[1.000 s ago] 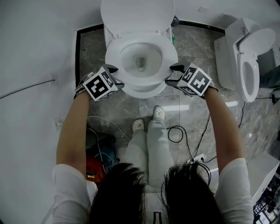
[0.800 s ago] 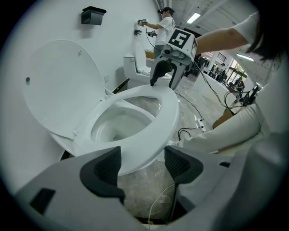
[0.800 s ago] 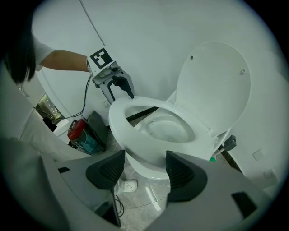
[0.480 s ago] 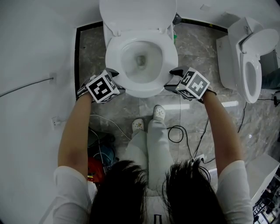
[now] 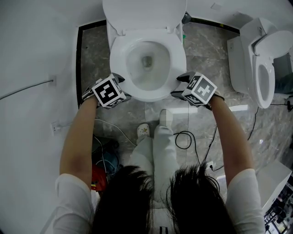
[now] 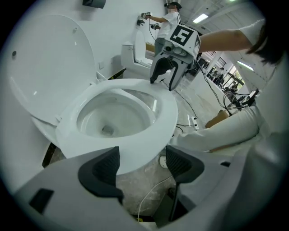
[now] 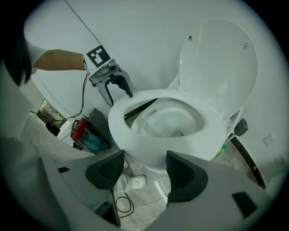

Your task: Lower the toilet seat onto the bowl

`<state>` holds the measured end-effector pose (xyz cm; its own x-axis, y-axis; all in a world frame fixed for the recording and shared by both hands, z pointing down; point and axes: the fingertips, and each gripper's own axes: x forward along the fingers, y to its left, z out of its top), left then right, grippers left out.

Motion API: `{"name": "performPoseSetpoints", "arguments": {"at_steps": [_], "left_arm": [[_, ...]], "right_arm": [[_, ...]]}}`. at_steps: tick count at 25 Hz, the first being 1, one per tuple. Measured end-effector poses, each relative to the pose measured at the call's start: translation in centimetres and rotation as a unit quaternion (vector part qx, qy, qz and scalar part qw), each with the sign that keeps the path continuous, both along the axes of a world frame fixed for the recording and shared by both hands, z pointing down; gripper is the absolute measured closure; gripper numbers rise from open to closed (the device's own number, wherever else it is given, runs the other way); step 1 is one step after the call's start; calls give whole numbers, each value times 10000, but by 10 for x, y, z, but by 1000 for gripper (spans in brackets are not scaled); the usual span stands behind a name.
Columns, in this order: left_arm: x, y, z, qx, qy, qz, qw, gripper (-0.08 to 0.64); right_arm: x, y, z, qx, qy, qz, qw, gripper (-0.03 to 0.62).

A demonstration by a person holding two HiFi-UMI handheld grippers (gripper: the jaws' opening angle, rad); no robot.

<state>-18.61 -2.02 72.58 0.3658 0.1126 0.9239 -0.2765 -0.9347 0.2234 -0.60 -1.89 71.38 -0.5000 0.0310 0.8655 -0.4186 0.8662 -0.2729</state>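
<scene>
Two dangers, in my judgement: the raised lid [image 5: 144, 13], at 12 o'clock of the bowl [image 5: 147, 61], may fall forward if knocked, and the toilet seat [image 5: 149, 93], lying flat on the bowl already, may be lifted off if a jaw hooks under its rim. By count: two toilets, the second toilet [image 5: 256, 59] at 3 o'clock; one lid; one seat; two grippers, the left gripper [image 5: 121, 83] at 8 o'clock and the right gripper [image 5: 179, 84] at 4 o'clock of the seat, both with wide jaws that have just been opening, the rim before each gap but unpressed; two shoes [image 5: 143, 130].
</scene>
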Motion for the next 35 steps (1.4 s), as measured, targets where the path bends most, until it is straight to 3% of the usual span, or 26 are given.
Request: {"name": "performPoseSetpoints", "arguments": {"at_steps": [8,15,22,26,31,35], "left_arm": [[5,3,16,-335,77,-208,9992,244],[6,-2,32,-673,502,-1173,9895,245],[10,-6,44,-705,588,-1702,9811,247],[10,-9,53,-715,626,-2122,9726,264],[8,-15,62,-837,791,-2740,9548,287],[6,-16,71,-845,771,-2935,9491,301]], "right_arm": [[1,-3,20,-439,-36,476,9979,297],[0,-9,41,-571,3,1041,9929,299],[1,-18,56,-584,-1,1571,9859,341],[3,-20,65,-687,-3,1855,9802,346],[8,-24,76,-679,90,2208,9729,390],[12,-24,87,-670,155,2453,9670,417]]}}
